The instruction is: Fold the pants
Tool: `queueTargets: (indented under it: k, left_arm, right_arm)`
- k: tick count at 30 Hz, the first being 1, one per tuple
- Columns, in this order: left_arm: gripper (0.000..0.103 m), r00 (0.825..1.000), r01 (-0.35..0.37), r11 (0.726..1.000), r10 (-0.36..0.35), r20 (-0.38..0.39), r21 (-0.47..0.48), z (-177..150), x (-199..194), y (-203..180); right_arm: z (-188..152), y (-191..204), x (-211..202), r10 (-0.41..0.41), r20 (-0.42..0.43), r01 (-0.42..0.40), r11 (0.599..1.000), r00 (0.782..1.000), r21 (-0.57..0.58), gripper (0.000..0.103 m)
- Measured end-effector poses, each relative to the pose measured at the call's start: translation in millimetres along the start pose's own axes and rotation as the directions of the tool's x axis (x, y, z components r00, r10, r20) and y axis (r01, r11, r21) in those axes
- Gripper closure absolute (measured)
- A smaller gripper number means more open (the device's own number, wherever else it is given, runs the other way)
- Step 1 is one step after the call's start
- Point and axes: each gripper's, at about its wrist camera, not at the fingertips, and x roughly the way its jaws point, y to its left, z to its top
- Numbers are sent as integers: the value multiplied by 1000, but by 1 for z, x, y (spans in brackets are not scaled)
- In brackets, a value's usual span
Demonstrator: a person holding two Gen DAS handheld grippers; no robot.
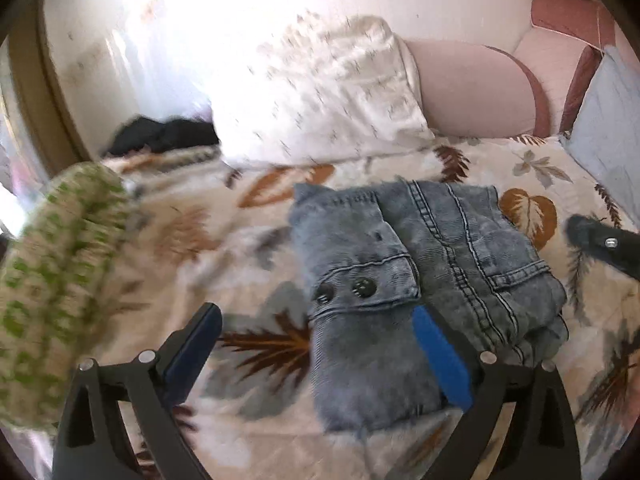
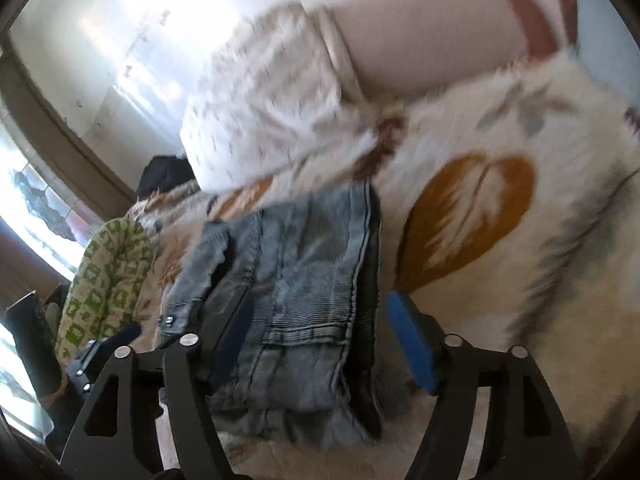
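The pants (image 1: 420,272) are washed grey-blue denim, folded into a compact bundle on the leaf-print bedspread (image 1: 256,248). My left gripper (image 1: 316,344) is open just above the bundle's near left part, holding nothing. In the right wrist view the pants (image 2: 304,280) lie between and under my right gripper's (image 2: 324,328) open fingers, its left finger over the denim. The right gripper's tip (image 1: 600,244) shows at the right edge of the left wrist view.
A white patterned pillow (image 1: 320,92) and a pink headboard (image 1: 472,88) stand behind the pants. A green-and-cream rolled cloth (image 1: 56,280) lies at the left. Dark clothing (image 1: 164,132) sits by the wall. A blue-grey pillow (image 1: 608,128) is at the right.
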Motion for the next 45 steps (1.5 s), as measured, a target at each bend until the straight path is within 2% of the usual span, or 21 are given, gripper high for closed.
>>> queueTargets:
  k: [3,7,11,16,19,26,31,45]
  left_arm:
    - [0,997,-11,1000,11,75,-4,-2,-36,0]
    - [0,986,-30,999,33,164,-22,-16,-79,2]
    - [0,978,11,995,10,208,-97,-32,-111,12]
    - [0,964,-1,989,40,261,-149,-51,-134,20]
    - [0,967,20,988,20,255,-152,-61,-137,21]
    - [0,965,5,993,27,260,-122,-73,-135,19]
    - [0,970,5,990,29,241,-140,-75,-130,24]
    - [0,974,7,993,21,225,-120,-73,-115,17]
  right_arm:
    - [-11,10,-38,-30,89,35,998,996,-50,29]
    - [-37,27,-82,-40,177,64,989,983,-131,26]
    - [-69,42,-122,-48,267,108,970,962,-216,24]
    - [-102,56,-154,-35,358,133,958,933,-254,19]
    - [-116,65,-166,-26,402,147,951,915,-273,17]
    - [-134,80,-164,-28,443,183,932,896,-312,16]
    - [-136,80,-161,-46,454,194,939,890,-285,15]
    - [-131,75,-150,-73,441,211,938,895,-274,15]
